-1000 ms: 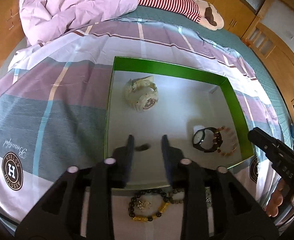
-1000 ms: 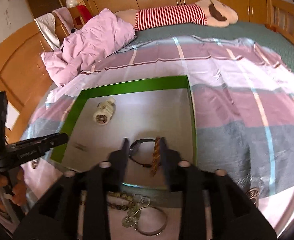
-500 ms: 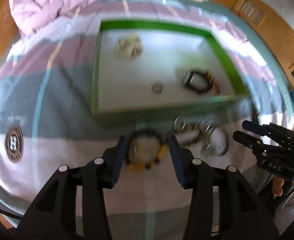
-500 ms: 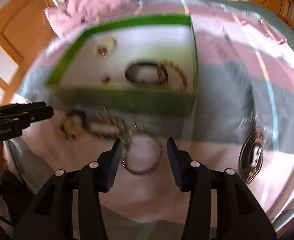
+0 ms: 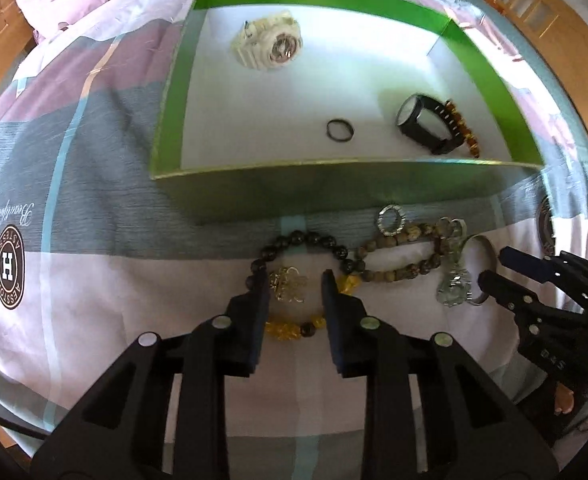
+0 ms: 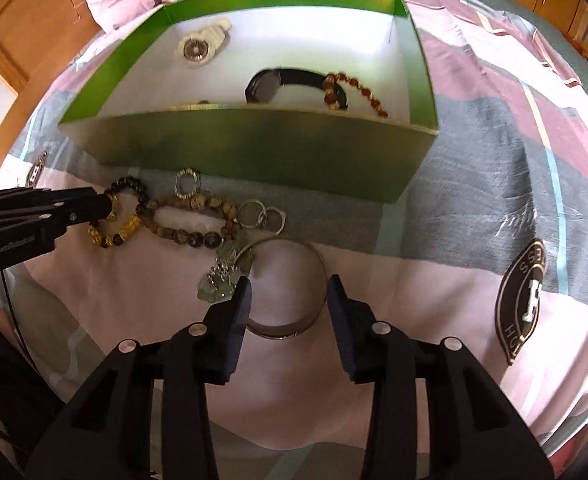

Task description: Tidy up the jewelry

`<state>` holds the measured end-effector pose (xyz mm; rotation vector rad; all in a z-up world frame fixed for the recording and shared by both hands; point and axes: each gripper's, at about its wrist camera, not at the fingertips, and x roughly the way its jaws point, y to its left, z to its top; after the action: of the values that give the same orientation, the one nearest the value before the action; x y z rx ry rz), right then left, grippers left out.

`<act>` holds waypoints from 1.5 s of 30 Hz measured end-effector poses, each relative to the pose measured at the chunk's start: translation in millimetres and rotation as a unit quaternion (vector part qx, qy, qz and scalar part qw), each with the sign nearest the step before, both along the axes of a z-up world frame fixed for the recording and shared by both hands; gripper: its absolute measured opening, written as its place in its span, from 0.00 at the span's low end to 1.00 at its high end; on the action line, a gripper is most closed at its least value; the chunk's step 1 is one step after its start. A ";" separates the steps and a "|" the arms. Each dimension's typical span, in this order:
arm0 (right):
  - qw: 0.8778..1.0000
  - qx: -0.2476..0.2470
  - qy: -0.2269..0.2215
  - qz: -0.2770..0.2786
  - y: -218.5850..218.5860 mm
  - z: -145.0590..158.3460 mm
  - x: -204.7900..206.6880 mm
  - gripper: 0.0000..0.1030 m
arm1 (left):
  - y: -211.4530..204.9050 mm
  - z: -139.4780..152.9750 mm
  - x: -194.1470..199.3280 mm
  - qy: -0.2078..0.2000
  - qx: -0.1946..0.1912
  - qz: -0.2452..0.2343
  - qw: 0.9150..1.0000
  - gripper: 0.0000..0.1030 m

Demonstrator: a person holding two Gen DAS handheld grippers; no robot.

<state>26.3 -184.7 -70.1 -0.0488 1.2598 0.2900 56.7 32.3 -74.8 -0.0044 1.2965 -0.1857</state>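
Both tools are closing, clamped on nothing: the left tool (image 5: 292, 286) is straddling the bead bracelet (image 5: 302, 276) on the bed, the right tool (image 6: 288, 294) is straddling the flat-lying bangle (image 6: 286, 288).

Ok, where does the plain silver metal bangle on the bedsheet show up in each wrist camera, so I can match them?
Left wrist view: the plain silver metal bangle lies at the right, mostly hidden behind the right gripper.
Right wrist view: the bangle lies low in the centre, between that gripper's closing jaws, not yet pinched.
Shared landmark: the green cardboard box, just beyond the bangle in both.
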 end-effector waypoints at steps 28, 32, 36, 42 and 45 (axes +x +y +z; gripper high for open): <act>0.996 -0.008 -0.082 0.015 12.1 28.9 -16.7 0.03 | -34.9 20.3 -19.6 -0.056 0.040 -0.009 0.998 0.21; 0.995 0.005 -0.095 0.020 12.6 37.0 -12.0 0.03 | -37.4 29.4 -27.0 -0.070 0.045 -0.011 0.996 0.21; 0.996 0.012 -0.090 0.019 11.2 36.4 -14.9 0.03 | -28.6 30.2 -23.3 -0.072 0.044 -0.009 0.996 0.21; 0.995 0.024 -0.096 0.013 10.6 39.7 -15.4 0.03 | -24.4 35.6 -22.1 -0.081 0.042 -0.009 0.996 0.21; 0.995 0.027 -0.097 0.016 11.1 40.5 -15.5 0.03 | -24.7 38.2 -22.6 -0.086 0.043 -0.009 0.995 0.21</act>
<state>10.8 -173.6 -29.6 -0.0497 1.0592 0.3378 34.1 7.7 -36.6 0.0943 1.1329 -0.1417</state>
